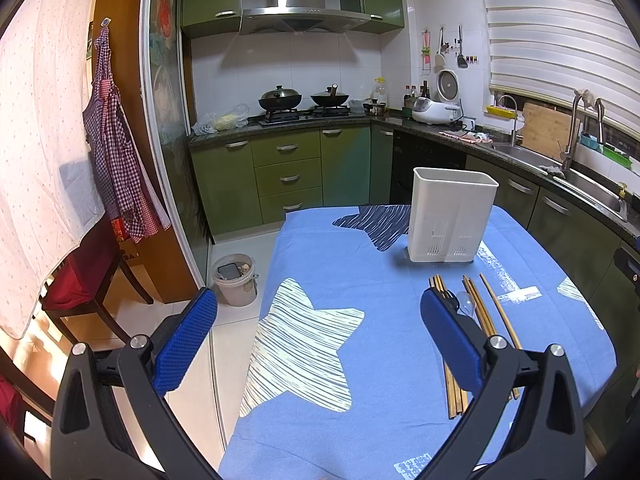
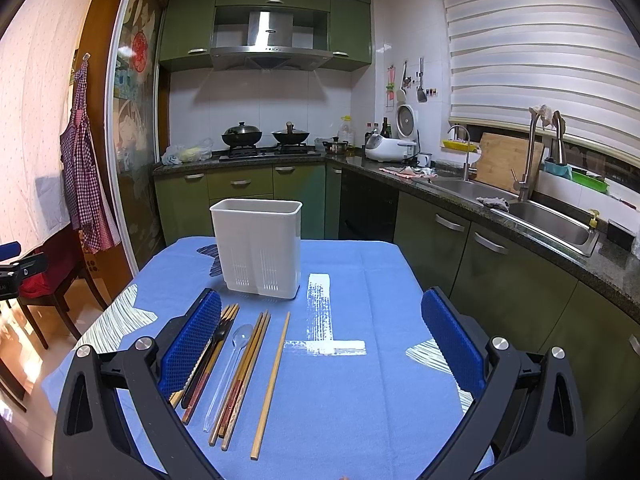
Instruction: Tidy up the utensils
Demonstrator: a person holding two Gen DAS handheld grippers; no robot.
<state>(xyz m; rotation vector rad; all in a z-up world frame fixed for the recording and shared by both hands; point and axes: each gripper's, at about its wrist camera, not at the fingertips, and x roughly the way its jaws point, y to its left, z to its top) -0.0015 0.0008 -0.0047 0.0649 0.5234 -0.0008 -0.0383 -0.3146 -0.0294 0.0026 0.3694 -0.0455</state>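
Note:
A white slotted utensil holder [image 1: 452, 216] [image 2: 258, 246] stands upright and empty-looking near the table's far end. In front of it lie several wooden chopsticks [image 2: 270, 384] [image 1: 500, 316], a clear plastic spoon [image 2: 230, 364] [image 1: 466, 302] and a dark fork [image 2: 206, 360], side by side on the blue cloth. My left gripper [image 1: 318, 316] hovers open over the cloth, left of the utensils. My right gripper [image 2: 320, 320] is open above them; its left finger covers part of the fork and some chopsticks.
The table [image 2: 360, 400] wears a blue cloth with white and navy star patches. A bin [image 1: 235, 278] and a red chair [image 1: 80, 276] stand on the floor to the left. Green cabinets, stove [image 2: 264, 148] and sink [image 2: 548, 222] line the back and right.

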